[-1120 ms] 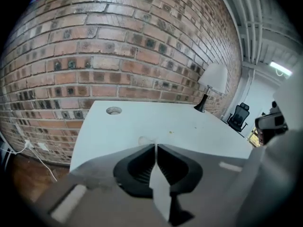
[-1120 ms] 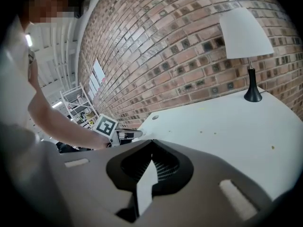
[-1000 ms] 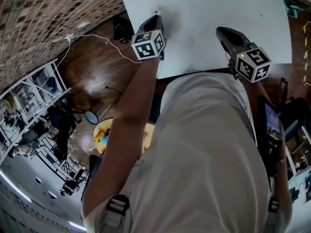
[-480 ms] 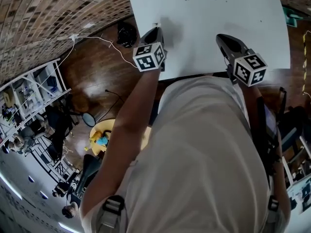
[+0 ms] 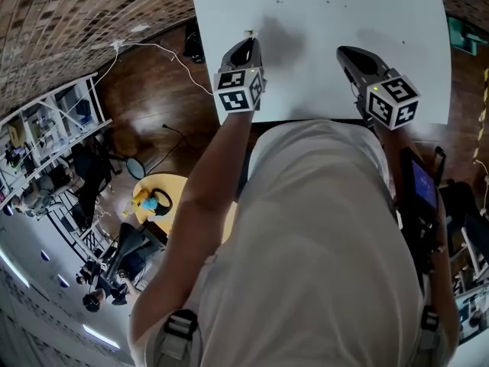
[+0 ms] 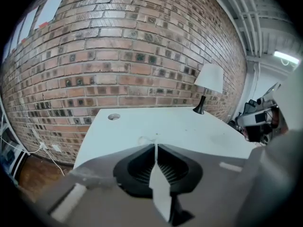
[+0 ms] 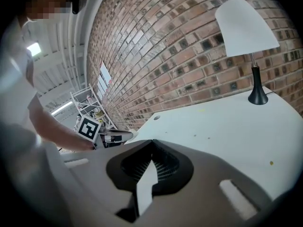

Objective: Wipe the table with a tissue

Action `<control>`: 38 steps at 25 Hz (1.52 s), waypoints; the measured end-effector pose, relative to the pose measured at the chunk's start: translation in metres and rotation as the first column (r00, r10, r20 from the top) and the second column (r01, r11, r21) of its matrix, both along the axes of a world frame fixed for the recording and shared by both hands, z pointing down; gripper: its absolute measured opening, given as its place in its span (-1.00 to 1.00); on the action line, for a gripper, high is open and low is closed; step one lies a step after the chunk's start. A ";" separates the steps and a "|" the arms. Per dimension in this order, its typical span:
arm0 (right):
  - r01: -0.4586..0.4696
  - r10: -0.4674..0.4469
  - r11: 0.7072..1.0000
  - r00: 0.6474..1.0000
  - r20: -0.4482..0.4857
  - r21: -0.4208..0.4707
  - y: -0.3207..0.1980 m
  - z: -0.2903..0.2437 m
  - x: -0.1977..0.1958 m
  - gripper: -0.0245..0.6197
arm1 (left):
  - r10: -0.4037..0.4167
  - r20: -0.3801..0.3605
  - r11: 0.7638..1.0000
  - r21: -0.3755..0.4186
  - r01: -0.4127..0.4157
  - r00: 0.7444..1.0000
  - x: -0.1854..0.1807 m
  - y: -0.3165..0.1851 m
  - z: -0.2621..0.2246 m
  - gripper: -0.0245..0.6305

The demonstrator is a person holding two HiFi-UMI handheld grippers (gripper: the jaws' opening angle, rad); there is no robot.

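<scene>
1. Tissue (image 5: 248, 33): only a small white scrap shows, right at the tip of the left gripper's (image 5: 247, 43) jaws, above the near left edge of the white bench (image 5: 328, 14). How much of the sheet lies tucked between the jaws cannot be told.
2. The left jaws are pressed almost together, and I judge them to be pinching that scrap. No view shows whether the scrap touches the bench.
3. The right gripper (image 5: 344, 52) has its jaws closed on each other with nothing between them. It hangs over the bench to the right of the left jaws, well apart from the tissue.
4. The tissue should handle as light, limp and easy to tear. It has no stiffness, so it will fold and drag behind the jaws.
5. The best hold is on a bunched wad, not a single corner, with a soft pad left below the jaw tips to meet the bench.
6. Ahead of both jaws the bench is bare up to a lamp (image 7: 246, 27) at its far end. A few small specks (image 7: 271, 163) lie ahead of the right jaws.
</scene>
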State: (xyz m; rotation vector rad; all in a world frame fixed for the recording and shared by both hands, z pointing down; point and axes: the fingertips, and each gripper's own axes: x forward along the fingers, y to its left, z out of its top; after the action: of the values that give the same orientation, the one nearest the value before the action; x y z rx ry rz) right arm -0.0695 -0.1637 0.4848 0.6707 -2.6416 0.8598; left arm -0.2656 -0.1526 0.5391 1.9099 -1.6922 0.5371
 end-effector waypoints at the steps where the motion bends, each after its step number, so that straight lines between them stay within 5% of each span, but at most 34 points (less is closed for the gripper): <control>1: 0.008 -0.008 1.000 1.000 0.007 -0.003 -0.003 -0.001 0.005 -0.90 | -0.011 -0.013 1.000 -0.001 0.011 1.000 0.004 -0.006 0.000 -0.86; 3: 0.017 -0.017 1.000 1.000 0.018 -0.008 -0.010 -0.006 0.014 -0.90 | -0.053 -0.105 0.999 0.000 0.053 0.993 0.010 -0.020 0.001 -0.86; 5: 0.022 -0.021 1.000 0.999 0.027 -0.014 -0.016 -0.010 0.023 -0.90 | -0.120 -0.266 0.993 -0.010 0.122 0.956 0.011 -0.036 0.006 -0.86; 7: 0.028 -0.027 0.999 0.999 0.032 -0.019 -0.019 -0.012 0.031 -0.90 | -0.169 -0.347 0.985 -0.026 0.171 0.922 0.006 -0.054 0.013 -0.86; 13: 0.000 0.001 0.999 1.000 0.015 -0.041 -0.024 -0.005 0.065 -0.90 | -0.105 -0.088 0.993 -0.069 0.100 0.991 0.006 -0.094 0.029 -0.86; 20: -0.040 0.041 0.998 0.999 0.013 -0.054 -0.031 0.000 0.094 -0.90 | -0.002 0.087 0.995 -0.099 0.010 0.996 0.018 -0.120 0.043 -0.86; 38: -0.075 0.076 0.996 0.997 0.022 -0.052 -0.038 -0.002 0.102 -0.90 | 0.185 0.077 0.968 -0.185 -0.168 0.980 0.074 -0.118 0.062 -0.87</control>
State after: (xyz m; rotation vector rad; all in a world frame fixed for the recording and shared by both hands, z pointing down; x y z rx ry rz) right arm 0.0322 -0.2018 0.4831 0.7565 -2.6202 0.9583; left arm -0.1915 -0.2703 0.6008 1.9413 -1.4818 0.8297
